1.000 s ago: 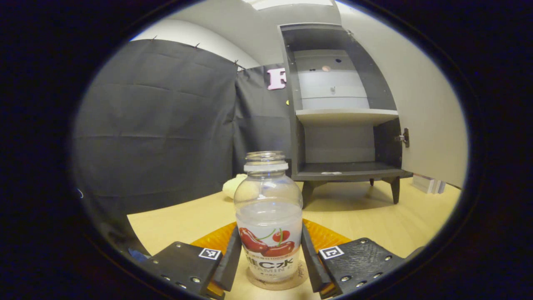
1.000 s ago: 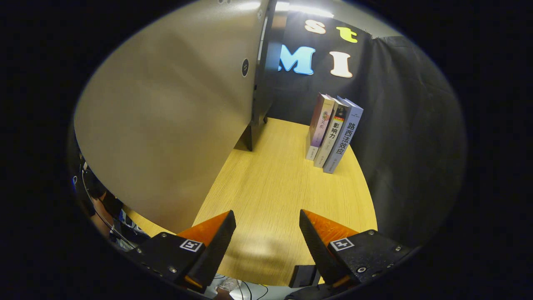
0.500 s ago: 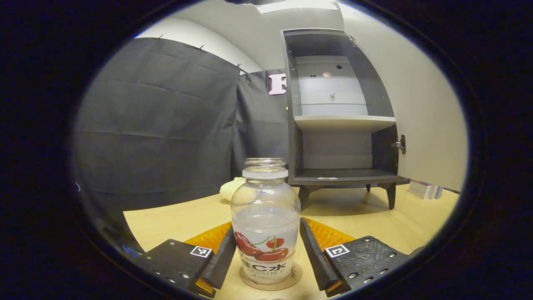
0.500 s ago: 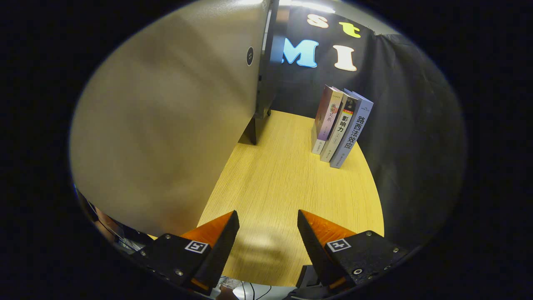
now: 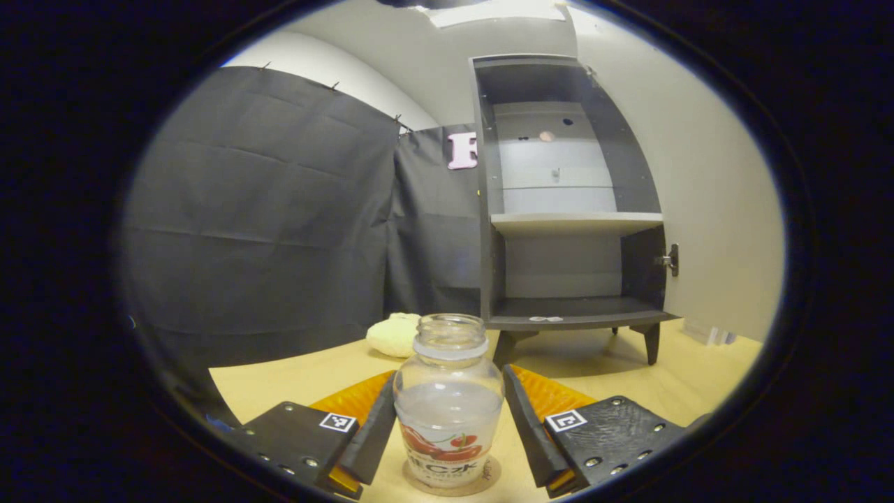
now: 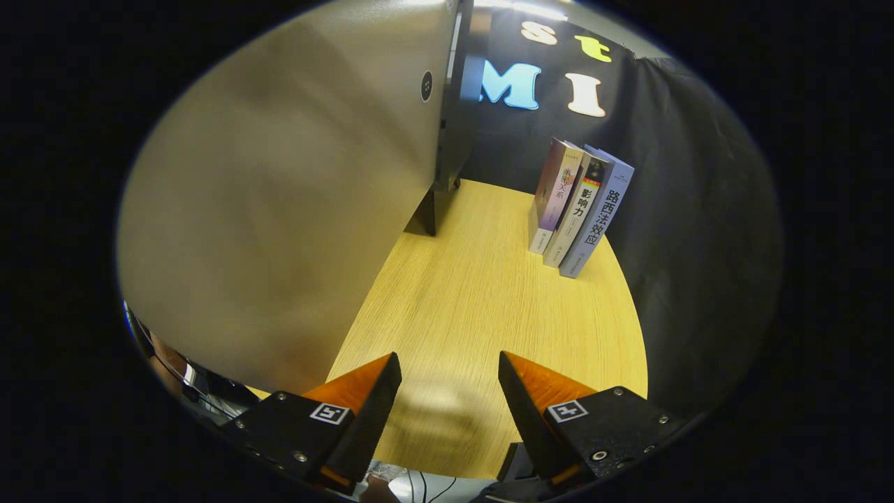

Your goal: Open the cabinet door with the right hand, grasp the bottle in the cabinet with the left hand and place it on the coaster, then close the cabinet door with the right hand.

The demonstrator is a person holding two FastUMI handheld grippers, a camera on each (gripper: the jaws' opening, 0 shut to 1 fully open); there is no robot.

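In the left gripper view, the bottle [image 5: 449,402] is standing upright at 6 o'clock on the round coaster [image 5: 489,475], whose edge is peeking out under its base. The bottle is uncapped, clear, with a white neck ring and a label bearing red fruit. The left gripper [image 5: 447,426] is sitting around it with its 2 fingers [image 5: 374,436] spread to either side; a thin gap seems to be showing between each finger and the bottle wall, so the jaws are standing apart, releasing rather than pressing, though contact on the 3 o'clock side is hard to judge.

Beyond the bottle, toward 1 o'clock, the cabinet [image 5: 569,209] is standing on short legs on the wooden table [image 5: 293,377] with its inside exposed: 1 pale shelf is dividing it into 2 compartments. The cabinet door [image 5: 705,195] is swinging wide at 3 o'clock, hinged on the cabinet's right edge. A pale, soft lump [image 5: 392,334] is lying on the table at 11 o'clock from the bottle, near the black cloth wall.

In the right gripper view, the right gripper [image 6: 447,412] is hovering over the table [image 6: 482,307] with its fingers wide apart and nothing between them. The door [image 6: 279,202] is filling the 9 to 11 o'clock area, just beside the gripper. 3 books [image 6: 580,209] are standing upright together at 1 o'clock, against the cloth wall.
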